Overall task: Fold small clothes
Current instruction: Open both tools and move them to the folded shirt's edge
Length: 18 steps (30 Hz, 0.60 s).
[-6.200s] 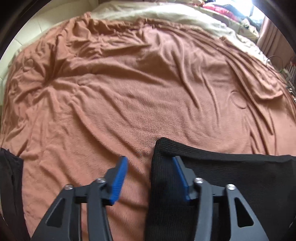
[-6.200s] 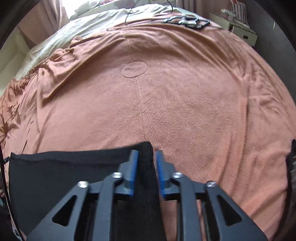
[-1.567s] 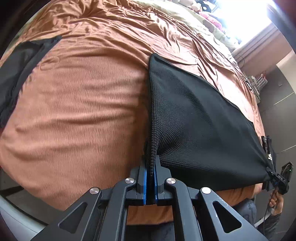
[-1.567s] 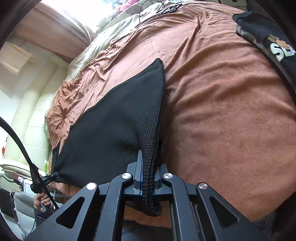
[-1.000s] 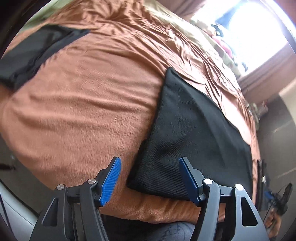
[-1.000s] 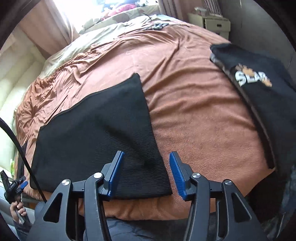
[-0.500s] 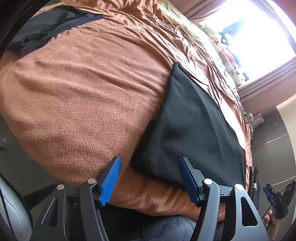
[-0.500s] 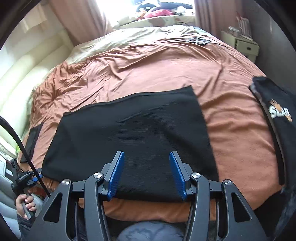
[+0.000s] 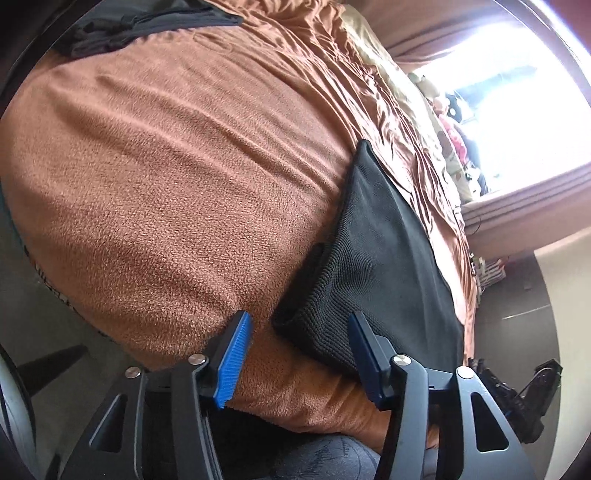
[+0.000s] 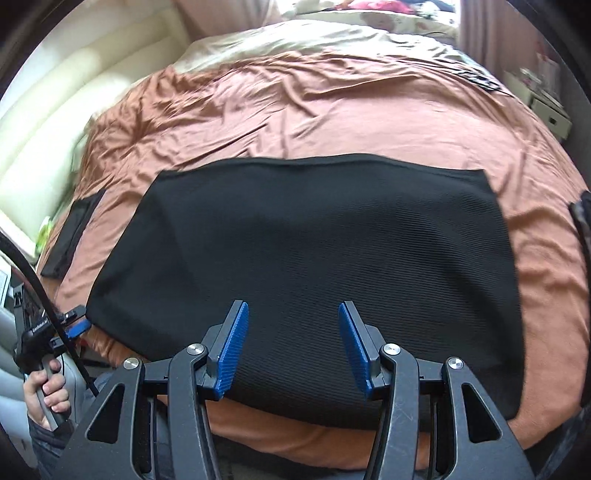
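A black knit garment (image 10: 314,251) lies folded flat near the front edge of the bed, on a brown blanket (image 10: 332,110). In the left wrist view the garment (image 9: 373,266) runs away to the right, its near left corner slightly lifted. My left gripper (image 9: 299,354) is open and empty, just off that corner at the bed's edge. My right gripper (image 10: 293,347) is open and empty, hovering over the garment's near edge at its middle. The left gripper also shows in the right wrist view (image 10: 70,325), held in a hand at the far left.
A dark folded garment (image 9: 140,26) lies at the far left of the bed, also seen in the right wrist view (image 10: 70,236). Another black garment (image 10: 583,229) lies at the right edge. A cream quilt (image 10: 295,40) covers the far side. A nightstand (image 10: 546,107) stands at the right.
Both grippers let go of the black garment and opened. It now lies flat. The right gripper swung left to face the garment's middle; the left drew back past the bed's edge.
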### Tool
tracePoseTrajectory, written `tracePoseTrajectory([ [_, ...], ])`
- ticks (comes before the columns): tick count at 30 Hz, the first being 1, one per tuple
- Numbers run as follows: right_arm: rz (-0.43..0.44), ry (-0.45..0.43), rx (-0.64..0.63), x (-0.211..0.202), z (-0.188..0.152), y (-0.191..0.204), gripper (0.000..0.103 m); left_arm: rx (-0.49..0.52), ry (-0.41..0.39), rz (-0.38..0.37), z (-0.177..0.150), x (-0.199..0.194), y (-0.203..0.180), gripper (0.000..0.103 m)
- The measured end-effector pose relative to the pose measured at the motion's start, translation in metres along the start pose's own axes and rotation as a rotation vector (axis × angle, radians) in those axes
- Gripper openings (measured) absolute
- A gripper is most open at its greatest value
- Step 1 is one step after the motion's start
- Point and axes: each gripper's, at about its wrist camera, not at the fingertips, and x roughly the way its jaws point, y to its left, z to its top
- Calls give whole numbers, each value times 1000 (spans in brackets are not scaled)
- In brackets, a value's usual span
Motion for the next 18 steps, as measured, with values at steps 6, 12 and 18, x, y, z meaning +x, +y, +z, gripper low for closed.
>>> tracePoseTrajectory([
  [6,17,33,-17,34,13,8,45,14,32,-13,0,6,-8,53],
  [12,46,102,-58,77,30,18,30,8,18,40,2,14,-11,46],
  [18,45,151,-73,122,48,24,22,7,8,78,5,19,-13,41],
])
